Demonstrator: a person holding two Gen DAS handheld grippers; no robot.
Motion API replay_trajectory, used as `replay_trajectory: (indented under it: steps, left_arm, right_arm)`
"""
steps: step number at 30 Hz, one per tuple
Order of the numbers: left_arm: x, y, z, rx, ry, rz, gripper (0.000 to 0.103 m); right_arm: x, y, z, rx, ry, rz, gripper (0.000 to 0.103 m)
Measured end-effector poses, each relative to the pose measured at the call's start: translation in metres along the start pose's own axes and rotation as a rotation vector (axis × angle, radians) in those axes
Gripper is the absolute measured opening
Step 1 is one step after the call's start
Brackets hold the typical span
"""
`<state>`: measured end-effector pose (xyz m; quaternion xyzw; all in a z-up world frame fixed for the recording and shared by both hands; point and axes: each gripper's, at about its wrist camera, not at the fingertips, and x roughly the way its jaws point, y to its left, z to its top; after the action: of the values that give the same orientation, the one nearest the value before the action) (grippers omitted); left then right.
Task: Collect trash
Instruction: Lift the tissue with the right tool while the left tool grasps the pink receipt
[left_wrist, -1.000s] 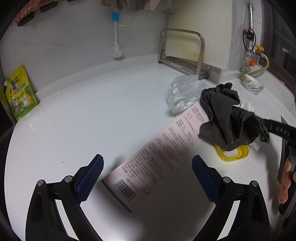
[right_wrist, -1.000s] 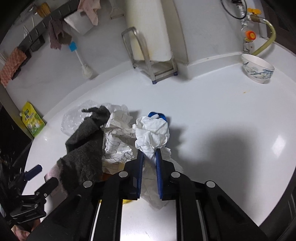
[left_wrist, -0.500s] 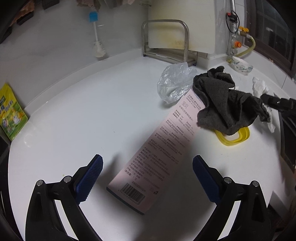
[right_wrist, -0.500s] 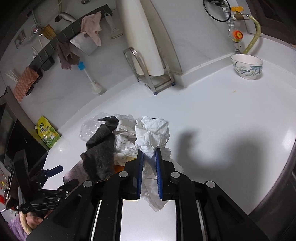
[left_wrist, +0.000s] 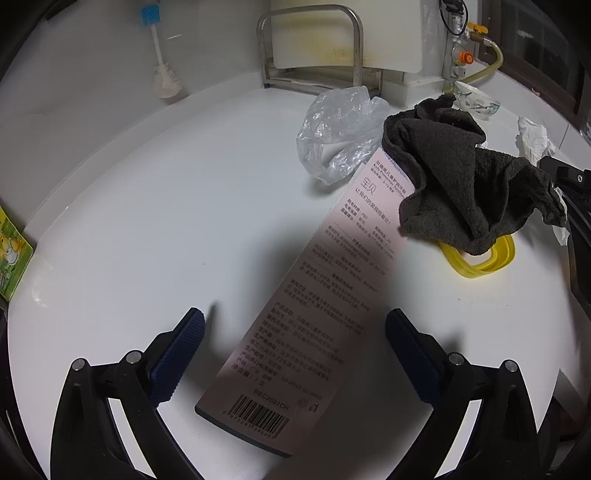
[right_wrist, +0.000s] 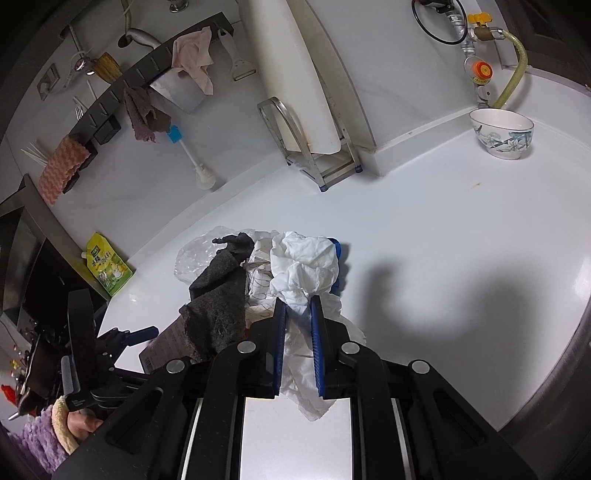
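Left gripper (left_wrist: 295, 350) stood with its jaws wide apart and nothing pressed between them, poised above the near, barcoded end of a long pink carton (left_wrist: 314, 295) that lay flat on the white counter (left_wrist: 147, 221). The carton's long axis ran from that near end up and to the right, away from the tool, so that the jaws straddled its width; its far end was tucked under a dark grey cloth (left_wrist: 461, 184), just beside a crumpled clear plastic bag (left_wrist: 340, 129), with a yellow ring (left_wrist: 487, 258) showing under the cloth's edge. The left hand was judged the nearer to the carton (the likely next item). Right gripper (right_wrist: 298, 310) had its jaws narrow, clamped on a wad of white tissue (right_wrist: 303, 266) held above the counter. The right wrist view alone showed that clamped tissue plainly, a sheet of scribbled paper (right_wrist: 258, 284) behind the cloth, and the person's hand (right_wrist: 79, 421) on the left tool; the left wrist view alone showed the carton's full length and the ring.
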<state>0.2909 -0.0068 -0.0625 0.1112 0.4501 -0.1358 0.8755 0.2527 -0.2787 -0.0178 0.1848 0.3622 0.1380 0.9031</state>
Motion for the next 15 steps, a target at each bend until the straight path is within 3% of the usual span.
replay_trajectory:
  steps: [7,11,13,15]
  left_arm:
    - [0.001,0.004,-0.001,-0.017,0.004,-0.04,0.095]
    - [-0.005,0.001,-0.004,-0.016,-0.01,-0.075,0.07]
    - [-0.007,-0.002,-0.005,-0.02,-0.012,-0.077,0.064]
    - [-0.01,-0.004,-0.007,-0.028,-0.021,-0.082,0.049]
  right_arm:
    - [-0.001,0.0,0.0,0.006,-0.002,0.008,0.013]
    - [-0.003,0.0,0.0,0.005,-0.005,0.01,0.013]
    - [-0.003,0.0,-0.001,0.005,-0.003,0.011,0.013]
    - [-0.002,0.001,-0.003,0.001,-0.001,0.006,0.013]
